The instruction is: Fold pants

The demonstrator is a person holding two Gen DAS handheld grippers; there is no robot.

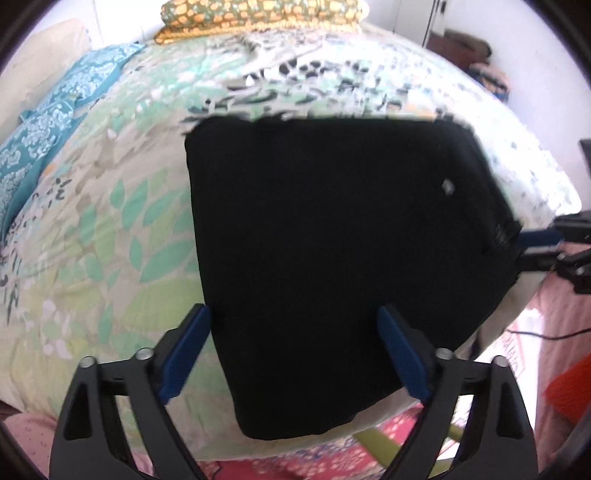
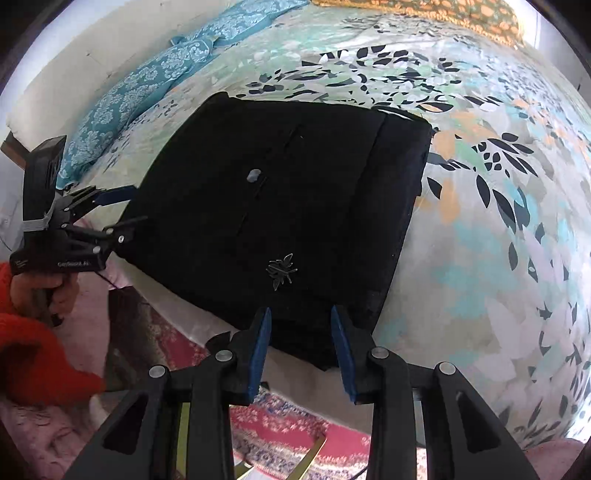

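The black pants (image 1: 332,240) lie folded into a compact rectangle on the leaf-print bedspread (image 1: 110,221), with one end hanging over the near bed edge. In the right wrist view the pants (image 2: 280,206) show a small silver insect emblem and a pale button. My left gripper (image 1: 295,354) is open, its blue pads either side of the near end of the pants, just above them. It also shows in the right wrist view (image 2: 125,206) at the pants' left edge. My right gripper (image 2: 301,347) is open over the near corner of the pants. It shows in the left wrist view (image 1: 532,247) at the pants' right edge.
A teal patterned pillow (image 1: 40,122) lies at the left of the bed. A folded yellow-and-green blanket (image 1: 258,14) lies at the far end. A red patterned rug (image 2: 288,424) covers the floor below the bed edge. A red-sleeved hand (image 2: 37,314) holds the left gripper.
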